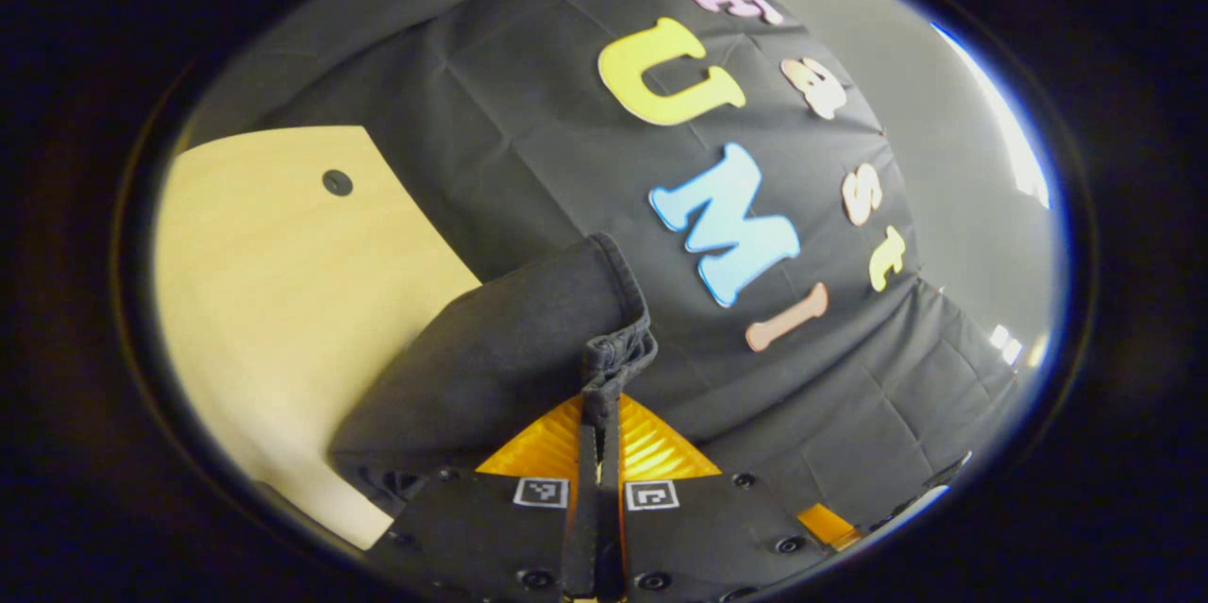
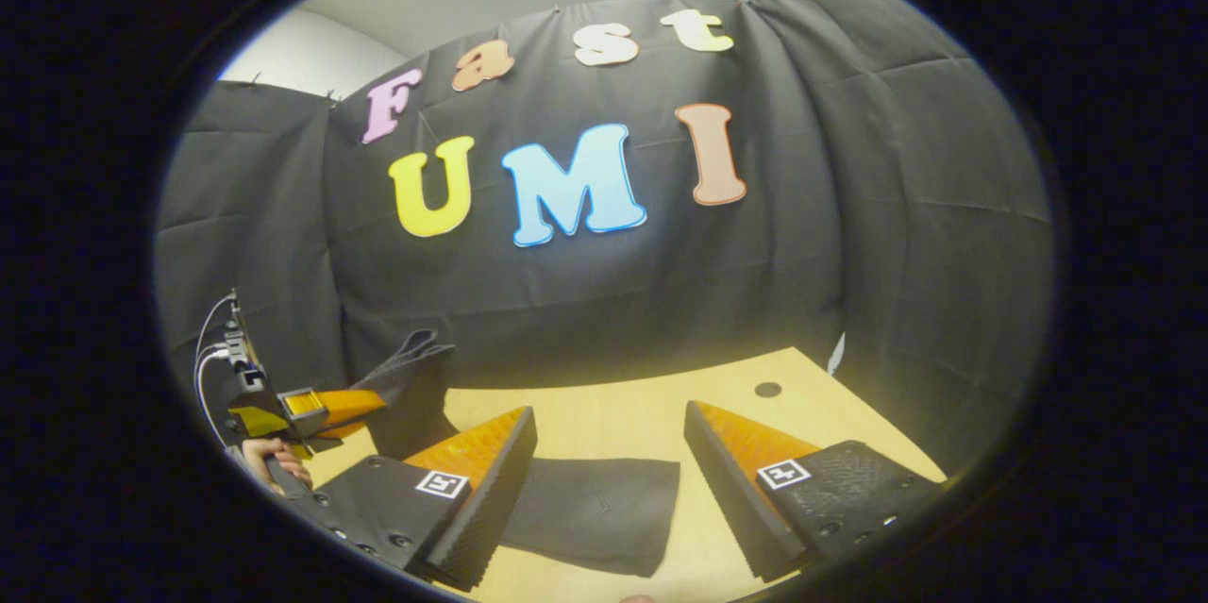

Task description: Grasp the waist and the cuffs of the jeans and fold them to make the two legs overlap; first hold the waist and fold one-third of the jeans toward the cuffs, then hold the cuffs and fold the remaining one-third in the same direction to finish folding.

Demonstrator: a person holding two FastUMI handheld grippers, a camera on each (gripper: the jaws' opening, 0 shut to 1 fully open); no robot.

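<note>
The dark jeans (image 1: 510, 358) are pinched at a hemmed edge by my left gripper (image 1: 599, 419), which is shut on the cloth and holds it raised above the wooden table (image 1: 283, 282). The fabric drapes down and to the left from the fingers. In the right gripper view, my right gripper (image 2: 609, 443) stands open, low over the table, with a flat part of the jeans (image 2: 595, 509) lying between and below its fingers without touching them. Farther left in that view the left gripper (image 2: 363, 403) lifts an end of the jeans (image 2: 415, 372). I cannot tell whether that end is waist or cuff.
The table (image 2: 642, 405) has a small round hole (image 2: 767, 389) near its far right corner, also seen as a hole (image 1: 337, 182) in the left gripper view. A hand (image 2: 269, 457) grips the left tool. The black booth wall stands just behind the table.
</note>
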